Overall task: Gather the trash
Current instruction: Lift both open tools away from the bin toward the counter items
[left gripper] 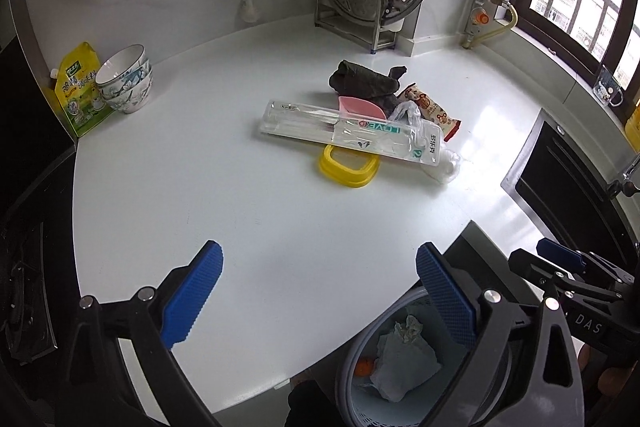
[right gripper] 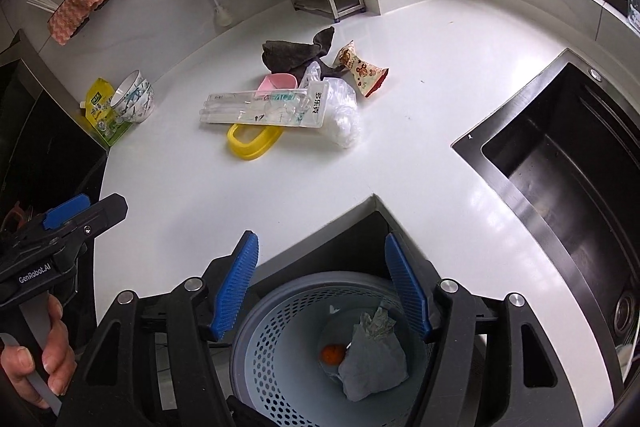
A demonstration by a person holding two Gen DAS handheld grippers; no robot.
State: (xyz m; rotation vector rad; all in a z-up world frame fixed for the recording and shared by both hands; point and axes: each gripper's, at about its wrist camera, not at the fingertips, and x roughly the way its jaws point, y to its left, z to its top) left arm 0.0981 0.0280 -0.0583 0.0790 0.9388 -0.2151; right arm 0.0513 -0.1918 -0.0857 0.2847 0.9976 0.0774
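Left gripper (left gripper: pixel 320 291) tilted down over counter (left gripper: pixel 240 207) front edge, jaws wide apart, empty. Right gripper (right gripper: pixel 322 287) angled down above bin (right gripper: pixel 272 339), jaws apart, empty. Trash pile (right gripper: pixel 280 103) mid-counter.

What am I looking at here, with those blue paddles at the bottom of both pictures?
Those are hand-held grabbing tools, one in each of a person's hands, each carrying a camera that looks along its blue fingers. One picture comes from the left tool, the other from the right tool. Both are open and hold nothing. On the white counter lies a pile: a clear plastic package, a yellow lid, a snack wrapper and a dark cloth. Below stands a bin already holding crumpled paper.
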